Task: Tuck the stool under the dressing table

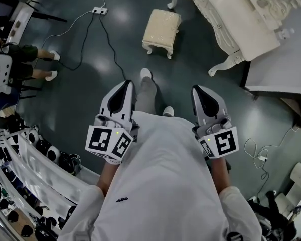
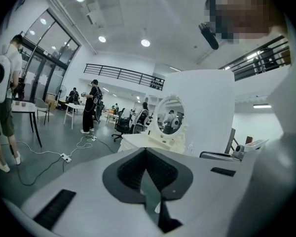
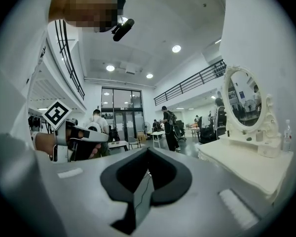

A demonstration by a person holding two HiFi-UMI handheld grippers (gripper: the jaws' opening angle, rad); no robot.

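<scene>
In the head view a small cream stool (image 1: 161,30) with carved legs stands on the dark floor, apart from the white dressing table (image 1: 239,20) at the top right. My left gripper (image 1: 128,86) and right gripper (image 1: 199,91) are held side by side close to my body, well short of the stool. Both are shut with nothing between the jaws. The left gripper view shows the dressing table's oval mirror (image 2: 169,115) ahead. In the right gripper view the table top (image 3: 246,164) and mirror (image 3: 243,98) lie to the right, and the left gripper (image 3: 71,141) shows at the left.
A power strip (image 1: 99,10) with black and white cables lies on the floor left of the stool. People stand at the far left (image 1: 20,62). A white rack of headsets (image 1: 40,159) fills the lower left. A pale platform (image 1: 281,67) and a cable (image 1: 258,157) sit at the right.
</scene>
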